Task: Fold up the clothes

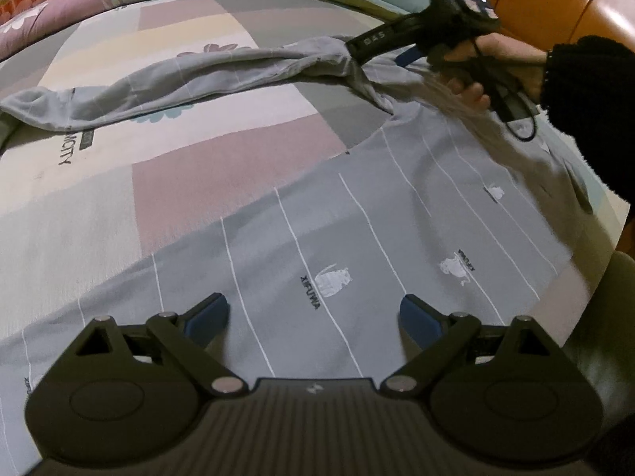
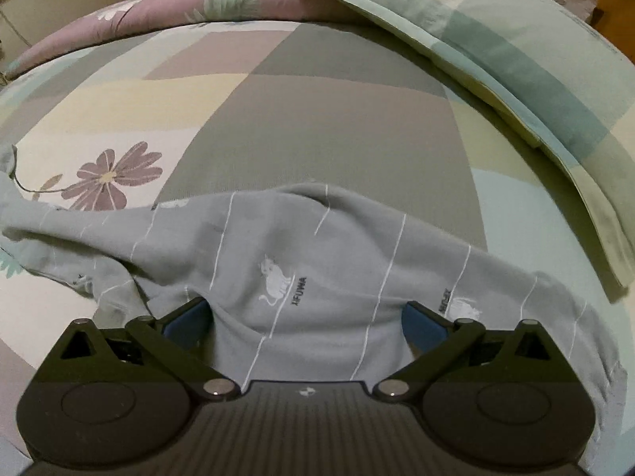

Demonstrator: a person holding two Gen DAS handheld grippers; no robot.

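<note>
Grey pinstriped cotton garment spread on the patchwork-sheeted bed, both grippers over it with jaws apart.

The left gripper hovers wide open above the flat body of the cloth, holding nothing. The right gripper, held in a hand with a black sleeve, is also spread, its blue pads pressed into a raised ridge of fabric near the shoulder without being closed on it. One long sleeve trails rumpled and twisted away across the bed, toward the folded quilt. Judged risks: closing here could pinch only the top layer, or bunch the ridge, so a fold would come out skewed; the twisted sleeve may drag and wrinkle if lifted.
</note>
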